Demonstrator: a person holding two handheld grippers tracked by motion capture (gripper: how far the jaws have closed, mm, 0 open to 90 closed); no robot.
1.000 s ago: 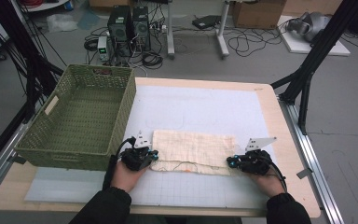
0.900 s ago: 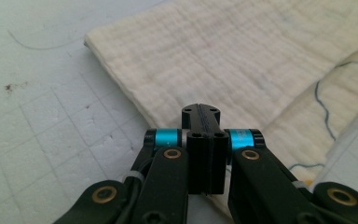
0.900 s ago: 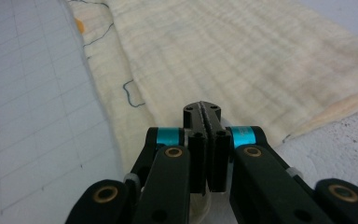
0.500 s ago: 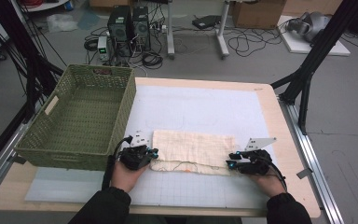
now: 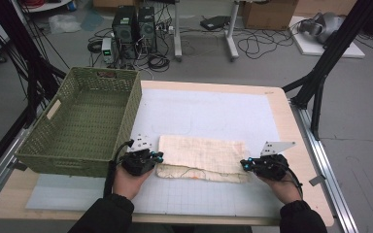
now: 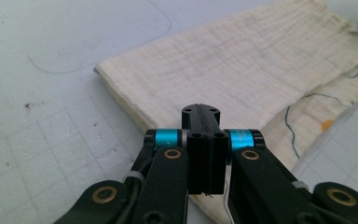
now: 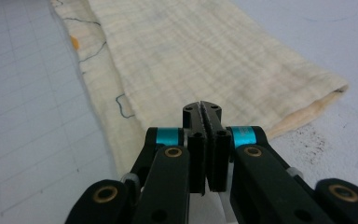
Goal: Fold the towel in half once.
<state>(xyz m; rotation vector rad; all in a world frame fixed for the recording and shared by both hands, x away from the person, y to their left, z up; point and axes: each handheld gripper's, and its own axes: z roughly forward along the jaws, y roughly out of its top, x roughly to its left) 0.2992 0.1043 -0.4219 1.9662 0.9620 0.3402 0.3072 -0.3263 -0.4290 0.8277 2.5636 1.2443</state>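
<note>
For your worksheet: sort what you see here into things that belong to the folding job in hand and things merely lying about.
In the job:
cloth, folded on the mat
left gripper, shut at its left end
right gripper, shut at its right end

Lying about:
basket, beside the cloth
computer boxes and cables on the floor

High cam overhead, facing fwd; 2 gripper cams close, sharing cloth [image 5: 201, 158].
</note>
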